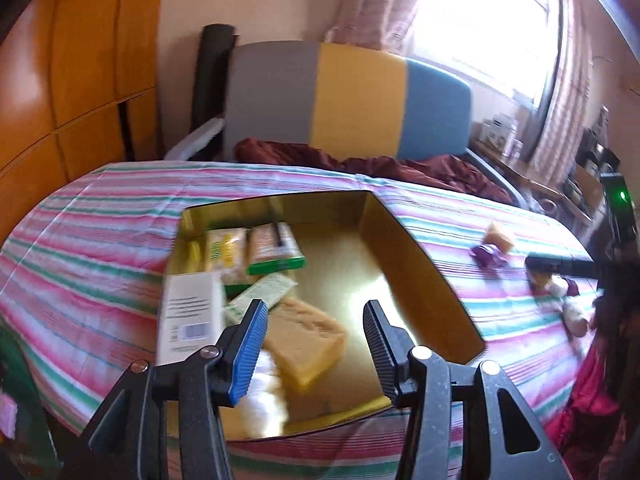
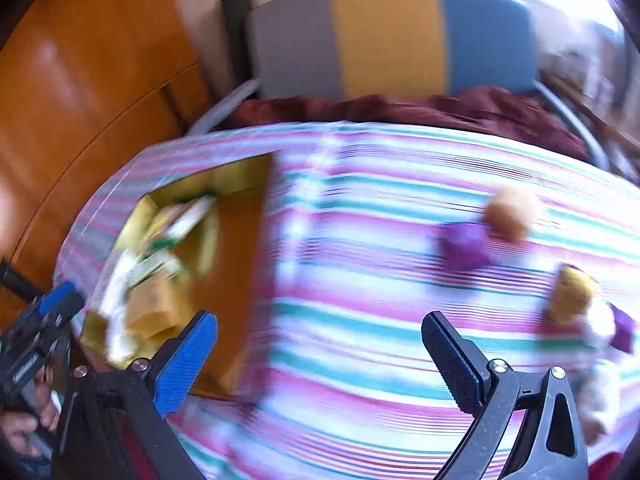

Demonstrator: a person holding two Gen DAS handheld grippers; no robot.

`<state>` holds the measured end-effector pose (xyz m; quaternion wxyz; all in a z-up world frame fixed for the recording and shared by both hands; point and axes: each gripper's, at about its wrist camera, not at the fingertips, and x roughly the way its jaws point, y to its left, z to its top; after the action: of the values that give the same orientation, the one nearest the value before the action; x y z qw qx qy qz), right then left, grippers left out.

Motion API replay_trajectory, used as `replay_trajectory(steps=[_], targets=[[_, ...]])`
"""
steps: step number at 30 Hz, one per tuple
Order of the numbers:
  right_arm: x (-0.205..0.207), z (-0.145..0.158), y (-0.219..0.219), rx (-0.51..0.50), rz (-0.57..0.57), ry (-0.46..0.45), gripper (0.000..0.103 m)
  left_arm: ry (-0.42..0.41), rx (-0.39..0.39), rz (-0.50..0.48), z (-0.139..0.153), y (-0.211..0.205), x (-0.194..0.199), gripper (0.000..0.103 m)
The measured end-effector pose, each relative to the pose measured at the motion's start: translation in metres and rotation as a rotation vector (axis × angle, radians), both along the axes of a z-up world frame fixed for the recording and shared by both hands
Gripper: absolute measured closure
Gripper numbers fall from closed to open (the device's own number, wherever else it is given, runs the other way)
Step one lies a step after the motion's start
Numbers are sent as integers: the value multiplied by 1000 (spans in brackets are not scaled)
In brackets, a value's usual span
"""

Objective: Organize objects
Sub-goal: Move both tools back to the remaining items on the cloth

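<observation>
Both hand-held grippers gape empty: left (image 1: 316,332) over gold box (image 1: 420,264), right (image 2: 320,344) above striped cloth (image 2: 360,280).

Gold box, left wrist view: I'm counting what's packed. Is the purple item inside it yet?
No, the purple item lies on the striped cloth right of the gold box, beside a yellow sponge.

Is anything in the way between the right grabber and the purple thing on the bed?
Nothing visible. The right gripper is open, with only bare striped sheet between it and the purple thing.
</observation>
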<state>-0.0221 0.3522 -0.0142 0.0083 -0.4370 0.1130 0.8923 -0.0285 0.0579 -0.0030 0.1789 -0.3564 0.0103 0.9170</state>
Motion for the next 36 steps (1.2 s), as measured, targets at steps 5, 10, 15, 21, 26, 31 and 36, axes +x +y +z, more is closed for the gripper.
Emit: replay_trajectory(steps=[5, 10, 15, 21, 26, 31, 36], targets=[[27, 20, 95, 6, -247, 44, 0, -6, -11, -97, 1, 36, 4, 53], [60, 27, 185, -22, -526, 90, 0, -11, -21, -223, 5, 82, 11, 53], [93, -1, 247, -138, -758, 121, 0, -27, -38, -348, 5, 133, 20, 53], [106, -14, 266, -269, -837, 130, 0, -108, -52, -432, -11, 188, 22, 53], [89, -22, 256, -246, -781, 68, 0, -181, -66, -469, -28, 219, 19, 53], [96, -27, 261, -295, -784, 78, 0, -219, -52, -529, -31, 251, 13, 53], [97, -27, 260, -307, -770, 83, 0, -288, 31, -571, -31, 298, -6, 53]])
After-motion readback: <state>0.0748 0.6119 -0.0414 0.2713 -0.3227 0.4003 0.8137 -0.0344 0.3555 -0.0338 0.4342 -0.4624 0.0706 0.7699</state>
